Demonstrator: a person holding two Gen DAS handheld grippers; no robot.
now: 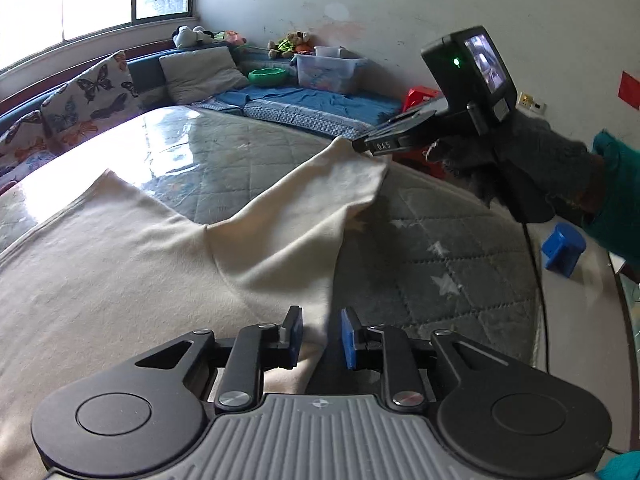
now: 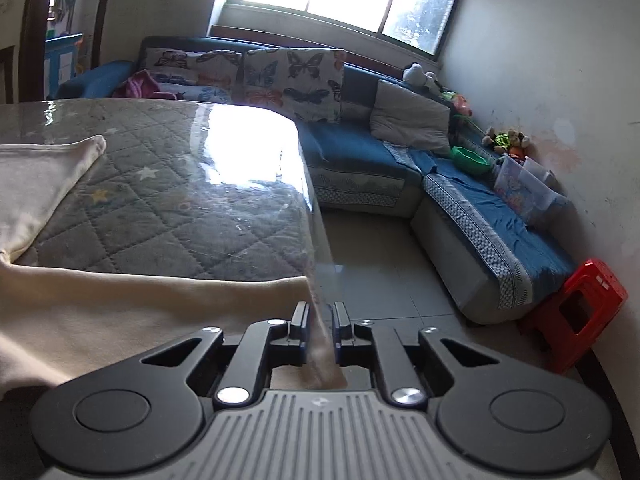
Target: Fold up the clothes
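A cream garment lies spread on a quilted grey table under clear plastic. My left gripper stands over the garment's near right edge, blue pads a little apart with a fold of cloth between them. My right gripper, held in a gloved hand, is shut on the tip of a lifted part of the garment and holds it above the table. In the right wrist view the right gripper pinches a strip of cream cloth, and the garment lies below to the left.
A blue corner sofa with butterfly cushions, a grey pillow, a green bowl and a clear plastic box runs along the walls. A red stool stands on the tiled floor. A blue block sits at the table's right edge.
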